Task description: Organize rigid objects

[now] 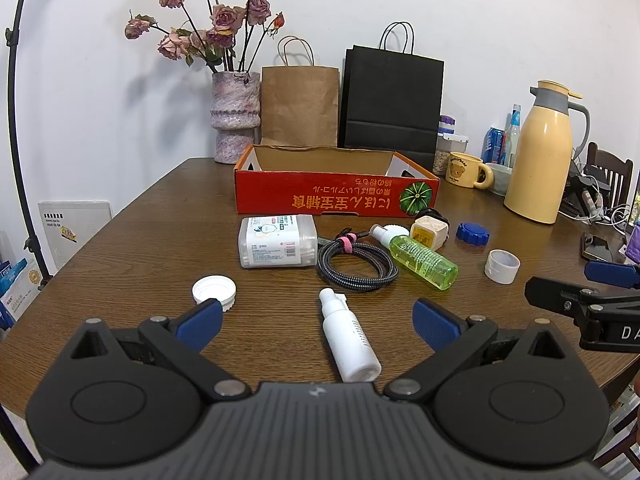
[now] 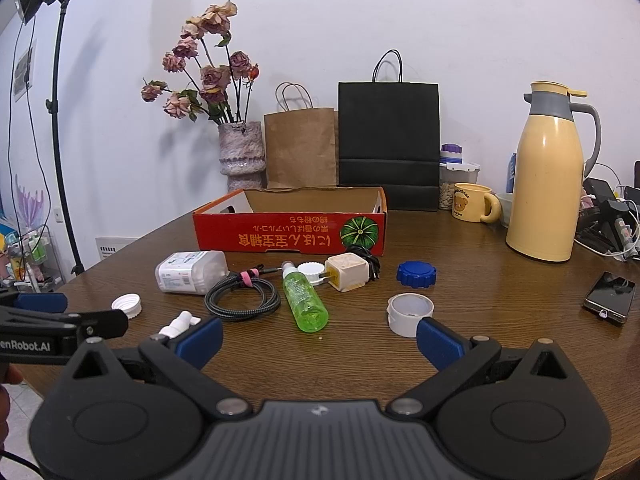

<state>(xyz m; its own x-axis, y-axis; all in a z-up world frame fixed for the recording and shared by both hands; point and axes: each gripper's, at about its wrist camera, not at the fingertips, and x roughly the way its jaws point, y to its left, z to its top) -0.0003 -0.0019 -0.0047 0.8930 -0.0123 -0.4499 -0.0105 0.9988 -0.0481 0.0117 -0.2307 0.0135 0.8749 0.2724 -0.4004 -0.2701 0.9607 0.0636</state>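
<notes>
A red cardboard box (image 1: 320,196) (image 2: 280,236) stands open at the back of the brown table. In front of it lie a clear swab box (image 1: 276,246) (image 2: 188,272), a coiled braided cable (image 1: 356,266) (image 2: 244,298), a green spray bottle (image 1: 420,258) (image 2: 304,300), a cream charger plug (image 1: 430,232) (image 2: 348,272), a blue cap (image 1: 473,234) (image 2: 416,274), a white ring cap (image 1: 502,266) (image 2: 410,312), a white lid (image 1: 214,290) (image 2: 127,305) and a white spray bottle (image 1: 350,340) (image 2: 178,324). My left gripper (image 1: 318,326) is open, the white spray bottle between its fingers. My right gripper (image 2: 320,340) is open and empty, near the ring cap.
A flower vase (image 1: 234,116), a brown paper bag (image 1: 300,106), a black paper bag (image 1: 392,100), a bear mug (image 2: 474,202) and a yellow thermos (image 2: 548,176) stand along the back and right. A phone (image 2: 610,296) lies at the right edge.
</notes>
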